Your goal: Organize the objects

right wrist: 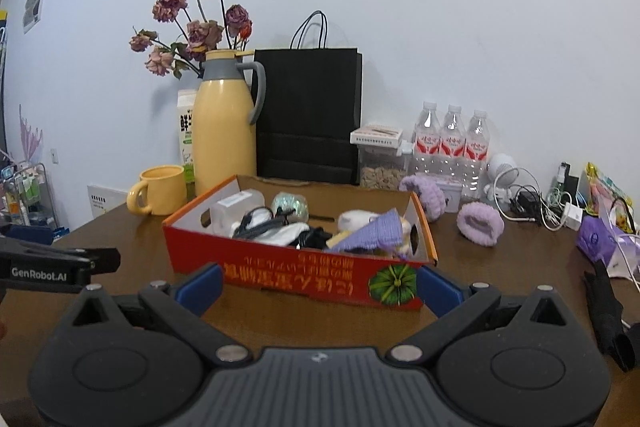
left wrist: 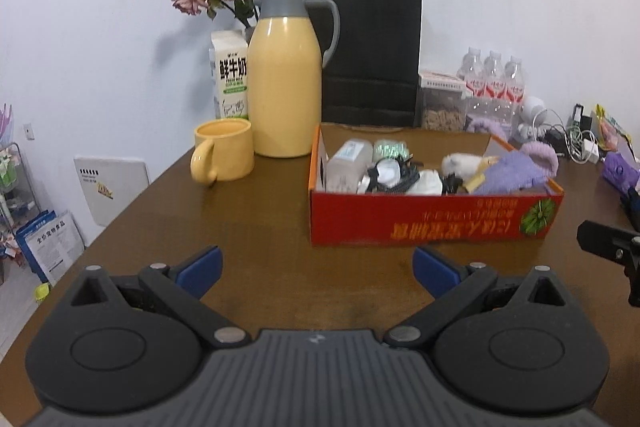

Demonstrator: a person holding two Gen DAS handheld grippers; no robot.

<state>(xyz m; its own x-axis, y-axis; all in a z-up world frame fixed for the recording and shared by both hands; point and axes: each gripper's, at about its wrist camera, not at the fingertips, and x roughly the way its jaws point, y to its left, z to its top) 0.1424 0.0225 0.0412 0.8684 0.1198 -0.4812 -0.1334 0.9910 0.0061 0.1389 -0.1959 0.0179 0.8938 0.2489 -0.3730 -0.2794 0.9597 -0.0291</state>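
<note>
Left wrist view: the left gripper [left wrist: 318,273] was released, its blue-padded fingers spread wide over bare brown table [left wrist: 260,227], holding nothing. At 11 o'clock stood a yellow mug [left wrist: 222,155] just beside a yellow thermos jug [left wrist: 286,79]; the table's curved edge ran at 9 o'clock. At 1 o'clock lay the red cardboard box [left wrist: 432,219], filled with small objects, open tabletop before it. Right wrist view: the right gripper [right wrist: 318,287] was likewise released and empty, near the box's front wall. A purple headband [right wrist: 480,225] lay at 2 o'clock, apart from the box.
</note>
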